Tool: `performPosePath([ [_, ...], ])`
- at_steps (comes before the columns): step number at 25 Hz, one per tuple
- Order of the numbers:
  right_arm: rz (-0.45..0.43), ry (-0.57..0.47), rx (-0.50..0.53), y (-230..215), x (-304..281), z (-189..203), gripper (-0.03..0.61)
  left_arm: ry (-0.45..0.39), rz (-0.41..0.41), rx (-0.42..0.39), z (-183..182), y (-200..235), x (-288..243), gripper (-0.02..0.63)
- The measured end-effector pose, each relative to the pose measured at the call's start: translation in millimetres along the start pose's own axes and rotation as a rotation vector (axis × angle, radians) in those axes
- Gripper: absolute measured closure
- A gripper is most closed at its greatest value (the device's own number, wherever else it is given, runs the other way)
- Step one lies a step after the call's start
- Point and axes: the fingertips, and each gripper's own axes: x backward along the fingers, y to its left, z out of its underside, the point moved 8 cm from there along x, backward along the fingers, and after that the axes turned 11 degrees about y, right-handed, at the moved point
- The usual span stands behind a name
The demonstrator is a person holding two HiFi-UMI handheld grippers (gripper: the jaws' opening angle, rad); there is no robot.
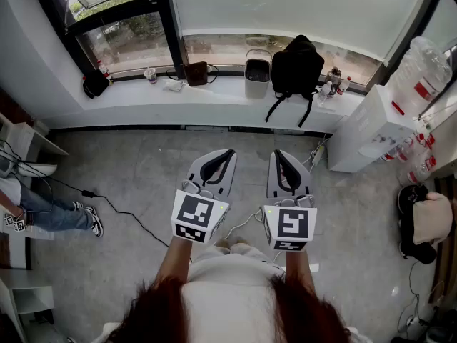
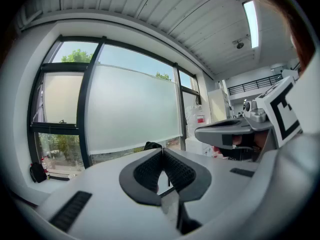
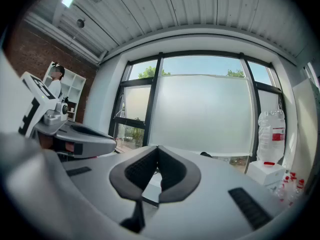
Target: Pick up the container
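windowsill (image 1: 214,93): black backpack (image 1: 296,66) | right: white water dispenser (image 1: 368,131) | floor (image 1: 143,170): black cable (image 1: 118,211) | left: person's legs (image 1: 53,215)

There are two grippers, the left gripper (image 1: 226,153) and the right gripper (image 1: 279,154). On the window sill (image 1: 214,95) I count one black backpack (image 1: 296,66), one white bin (image 1: 258,76), one brown bag (image 1: 196,73), one small black bag (image 1: 95,84) and one cup (image 1: 150,74). One large water bottle (image 1: 423,70) stands on one white cabinet (image 1: 371,131). One person (image 1: 53,213) shows at the left edge.
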Motion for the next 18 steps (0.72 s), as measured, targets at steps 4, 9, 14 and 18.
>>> performPosePath([
  [4, -0.002, -0.008, -0.003, -3, 1, 0, 0.554, 0.003, -0.002, -0.005, -1, -4, -1, 0.595],
  [9, -0.001, -0.035, -0.038, -13, 6, 1, 0.554, 0.007, -0.007, -0.005, -3, -11, -5, 0.595],
  [14, -0.011, -0.034, -0.041, -24, 4, 3, 0.554, 0.001, -0.029, -0.010, -8, -19, -14, 0.595],
  [18, -0.028, -0.035, -0.030, -34, 1, 4, 0.554, 0.002, -0.046, -0.001, -13, -28, -22, 0.595],
])
